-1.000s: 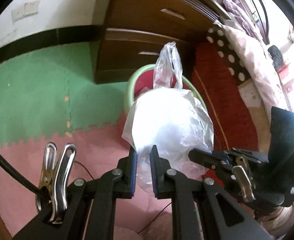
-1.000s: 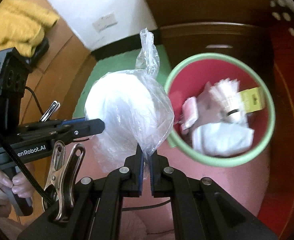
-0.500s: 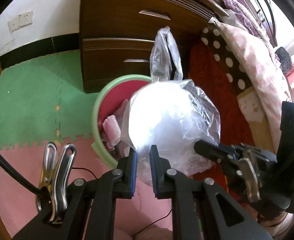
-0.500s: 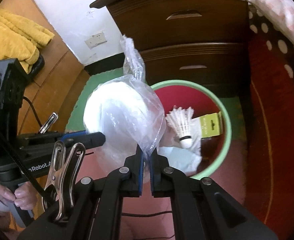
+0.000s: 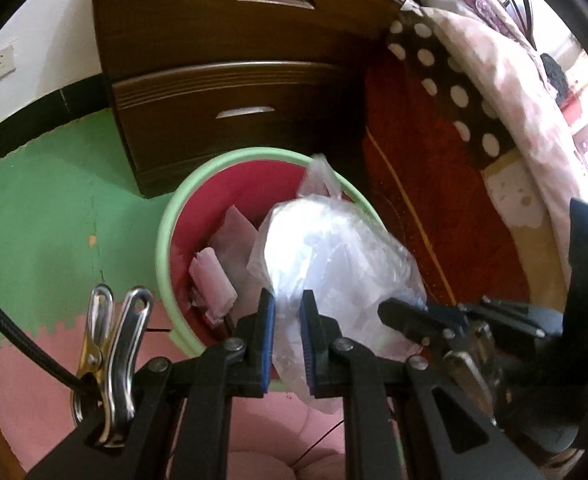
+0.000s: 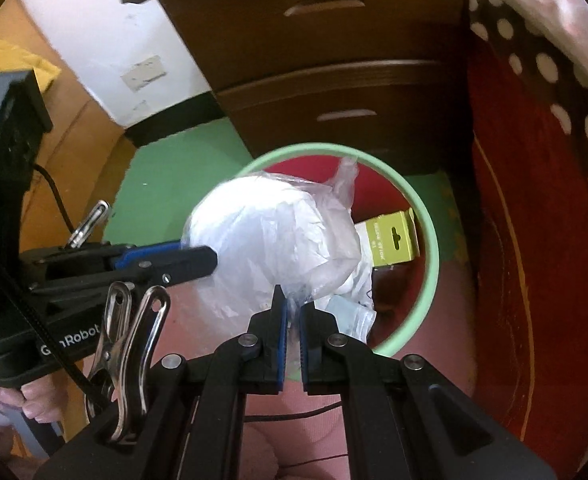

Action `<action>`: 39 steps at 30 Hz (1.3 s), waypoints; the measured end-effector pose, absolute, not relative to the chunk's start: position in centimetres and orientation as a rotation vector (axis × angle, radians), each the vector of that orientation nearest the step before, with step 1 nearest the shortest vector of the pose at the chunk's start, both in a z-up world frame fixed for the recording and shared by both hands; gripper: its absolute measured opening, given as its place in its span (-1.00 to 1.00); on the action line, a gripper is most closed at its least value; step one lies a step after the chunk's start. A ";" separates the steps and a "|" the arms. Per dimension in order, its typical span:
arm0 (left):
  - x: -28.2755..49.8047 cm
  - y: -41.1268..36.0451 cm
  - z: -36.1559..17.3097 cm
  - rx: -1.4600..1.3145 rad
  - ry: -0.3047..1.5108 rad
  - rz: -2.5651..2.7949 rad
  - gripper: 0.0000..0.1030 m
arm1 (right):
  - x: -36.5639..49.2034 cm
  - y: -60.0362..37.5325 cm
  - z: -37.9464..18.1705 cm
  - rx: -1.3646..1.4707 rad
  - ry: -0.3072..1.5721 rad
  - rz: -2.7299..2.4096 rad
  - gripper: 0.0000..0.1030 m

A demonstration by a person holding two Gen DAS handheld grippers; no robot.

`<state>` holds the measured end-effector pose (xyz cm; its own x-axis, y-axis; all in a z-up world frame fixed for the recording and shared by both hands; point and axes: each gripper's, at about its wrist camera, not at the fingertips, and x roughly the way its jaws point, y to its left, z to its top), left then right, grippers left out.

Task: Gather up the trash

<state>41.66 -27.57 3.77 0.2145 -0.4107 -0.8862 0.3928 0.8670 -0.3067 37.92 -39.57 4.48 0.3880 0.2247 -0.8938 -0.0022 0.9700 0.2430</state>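
A clear plastic bag [image 5: 334, 264] with something white inside hangs over the green-rimmed red bin [image 5: 166, 240]. My left gripper [image 5: 287, 320] is shut on the bag's near edge. My right gripper [image 6: 292, 316] is shut on another fold of the same bag [image 6: 270, 232], over the bin [image 6: 430, 248]. The left gripper [image 6: 206, 258] shows from the side in the right wrist view, its tip at the bag. In the left wrist view the right gripper [image 5: 390, 314] reaches in from the right. Paper scraps [image 5: 214, 284] and a yellow-green box [image 6: 394, 238] lie in the bin.
A dark wooden chest of drawers [image 5: 230, 80] stands right behind the bin. A red rug [image 5: 434, 200] and a bed with dotted and pink bedding [image 5: 494, 92] lie to the right. Green and pink foam mats [image 5: 46, 208] cover the floor. A hand [image 6: 22, 396] holds the left gripper's handle.
Both grippers carried the bag sideways until it came over the bin. The bag's knotted top, which stood upright, has tipped down toward the bin.
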 end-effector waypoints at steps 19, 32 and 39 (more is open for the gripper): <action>43.2 -27.9 3.7 0.019 1.241 -0.543 -0.57 | 40.2 -40.4 3.2 0.231 1.209 0.005 -0.41; 41.8 -27.6 6.9 0.062 1.239 -0.491 -0.14 | 38.6 -41.1 6.4 0.243 1.178 0.029 -0.22; 40.4 -27.2 8.2 0.059 1.246 -0.471 -0.05 | 37.0 -40.7 8.0 0.253 1.164 0.037 -0.22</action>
<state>40.40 -27.20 8.20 0.2365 -0.3117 -0.9203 0.3745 0.9032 -0.2097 36.98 -40.74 8.01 0.3982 0.1596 -0.9033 0.1018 0.9710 0.2165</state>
